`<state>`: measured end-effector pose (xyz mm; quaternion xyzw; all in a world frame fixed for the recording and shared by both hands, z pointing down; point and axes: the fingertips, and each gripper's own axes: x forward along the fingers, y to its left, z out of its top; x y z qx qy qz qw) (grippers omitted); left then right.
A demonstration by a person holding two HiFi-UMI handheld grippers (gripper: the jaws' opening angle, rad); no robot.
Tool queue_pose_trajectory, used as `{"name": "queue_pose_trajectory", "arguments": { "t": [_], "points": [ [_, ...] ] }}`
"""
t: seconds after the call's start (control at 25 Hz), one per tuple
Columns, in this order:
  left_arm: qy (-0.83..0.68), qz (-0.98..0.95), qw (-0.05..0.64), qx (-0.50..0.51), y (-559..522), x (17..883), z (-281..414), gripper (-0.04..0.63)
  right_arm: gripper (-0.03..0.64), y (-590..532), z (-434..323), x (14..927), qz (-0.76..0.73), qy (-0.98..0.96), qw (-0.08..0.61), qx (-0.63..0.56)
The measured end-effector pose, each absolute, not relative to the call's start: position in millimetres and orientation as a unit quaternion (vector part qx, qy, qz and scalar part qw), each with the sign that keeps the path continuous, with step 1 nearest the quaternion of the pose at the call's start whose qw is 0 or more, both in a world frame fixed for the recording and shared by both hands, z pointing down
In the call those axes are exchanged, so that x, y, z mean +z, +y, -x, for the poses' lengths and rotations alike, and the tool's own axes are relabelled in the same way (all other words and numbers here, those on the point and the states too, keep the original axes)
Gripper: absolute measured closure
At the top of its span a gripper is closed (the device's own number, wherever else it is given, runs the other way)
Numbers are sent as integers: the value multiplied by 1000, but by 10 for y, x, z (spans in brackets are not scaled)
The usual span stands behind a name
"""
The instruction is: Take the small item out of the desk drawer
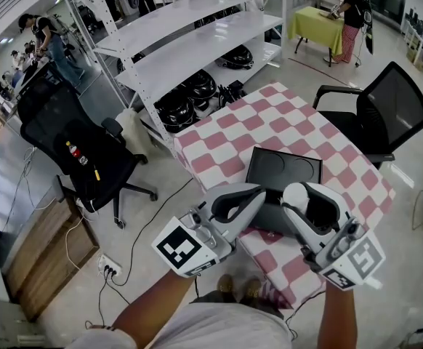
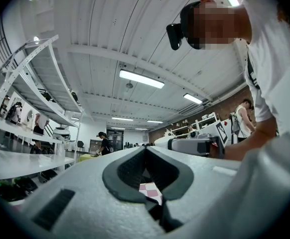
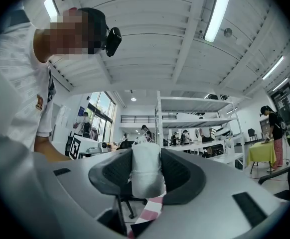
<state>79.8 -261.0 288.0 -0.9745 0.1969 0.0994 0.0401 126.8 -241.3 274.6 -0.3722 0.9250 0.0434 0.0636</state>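
Both grippers are held close together above the front of the table with the pink-and-white checked cloth (image 1: pixel 284 115). A dark open drawer (image 1: pixel 284 167) shows just beyond their tips. In the right gripper view, my right gripper (image 3: pixel 146 185) is shut on a small whitish-grey item (image 3: pixel 146 173), which stands upright between the dark pads (image 3: pixel 182 176). From the head view the right gripper (image 1: pixel 307 195) hides that item. My left gripper (image 1: pixel 259 195) is beside it; in its own view the left gripper (image 2: pixel 157 199) has its tips together and holds nothing, with checked cloth (image 2: pixel 150 190) showing through the gap.
A black office chair (image 1: pixel 386 111) stands at the table's right, another black chair (image 1: pixel 81 151) at the left. White shelving with helmets (image 1: pixel 197 93) runs behind the table. A power strip and cables (image 1: pixel 110 267) lie on the floor. People stand in the background.
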Motion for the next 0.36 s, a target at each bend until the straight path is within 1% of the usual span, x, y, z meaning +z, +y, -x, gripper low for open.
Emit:
{"name": "queue_pose_trajectory", "arguments": {
  "t": [0.2,0.36],
  "points": [
    [198,974,46,105,-2596,2865,-788,581,446,-2398,-1263,2756,371,925,64,43],
    [198,975,37,97,-2584,2883,-796,581,446,-2397,-1264,2741,371,926,63,43]
  ]
}}
